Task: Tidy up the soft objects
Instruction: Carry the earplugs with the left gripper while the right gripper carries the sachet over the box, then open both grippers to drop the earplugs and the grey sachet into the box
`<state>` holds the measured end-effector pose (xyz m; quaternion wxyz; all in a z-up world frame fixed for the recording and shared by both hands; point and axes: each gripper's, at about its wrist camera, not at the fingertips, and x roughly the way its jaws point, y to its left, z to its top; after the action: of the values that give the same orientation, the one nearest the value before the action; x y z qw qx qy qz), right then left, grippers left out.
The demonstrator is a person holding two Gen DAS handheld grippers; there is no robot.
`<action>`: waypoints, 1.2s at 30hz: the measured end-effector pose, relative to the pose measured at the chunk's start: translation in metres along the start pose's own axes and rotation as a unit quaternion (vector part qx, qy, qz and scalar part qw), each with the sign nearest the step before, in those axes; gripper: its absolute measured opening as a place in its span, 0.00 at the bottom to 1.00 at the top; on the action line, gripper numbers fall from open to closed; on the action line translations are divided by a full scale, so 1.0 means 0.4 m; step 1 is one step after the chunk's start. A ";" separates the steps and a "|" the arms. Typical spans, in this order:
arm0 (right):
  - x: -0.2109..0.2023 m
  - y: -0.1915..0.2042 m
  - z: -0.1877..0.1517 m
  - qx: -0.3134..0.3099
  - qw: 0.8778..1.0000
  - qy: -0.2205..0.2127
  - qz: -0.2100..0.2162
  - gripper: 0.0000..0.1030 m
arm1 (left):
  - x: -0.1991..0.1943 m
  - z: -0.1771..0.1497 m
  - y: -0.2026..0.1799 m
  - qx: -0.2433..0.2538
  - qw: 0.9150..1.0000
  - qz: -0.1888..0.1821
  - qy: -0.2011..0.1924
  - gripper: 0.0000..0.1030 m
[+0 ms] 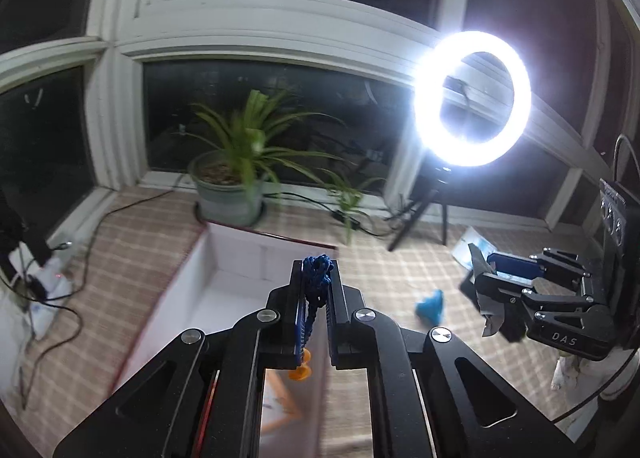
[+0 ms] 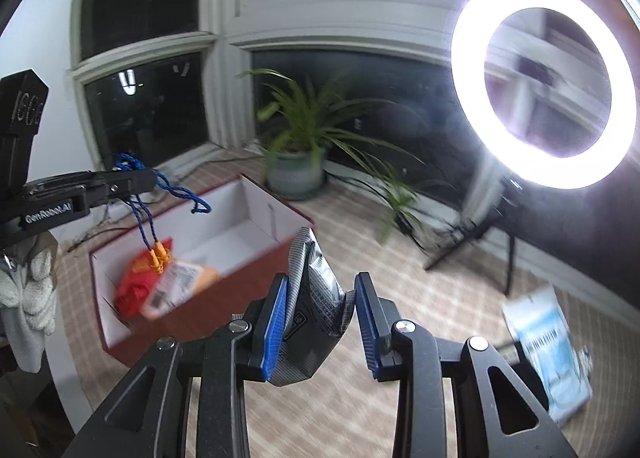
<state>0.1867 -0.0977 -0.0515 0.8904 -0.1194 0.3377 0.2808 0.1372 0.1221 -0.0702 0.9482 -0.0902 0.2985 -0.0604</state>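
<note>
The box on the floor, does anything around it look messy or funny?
A little. The box holds an orange snack bag, but a blue-and-white packet lies loose on the checked mat near the ring light stand. The silver packet in the right gripper looks crumpled. Nothing looks spilled.

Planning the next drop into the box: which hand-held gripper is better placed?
Left. The left hand-held gripper holds the blue cord above the open box; the right hand-held gripper, gripping the silver pouch, looks short of it.
</note>
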 end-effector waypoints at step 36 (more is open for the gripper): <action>0.440 0.053 0.164 0.067 0.985 0.099 0.122 0.71 | 0.197 0.007 0.243 -0.081 0.993 0.036 0.082 0.55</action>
<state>0.3175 0.0197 -0.1210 0.8177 -0.0446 0.4541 0.3509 0.2090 0.2041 -0.1317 0.9117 -0.1512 0.3820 -0.0091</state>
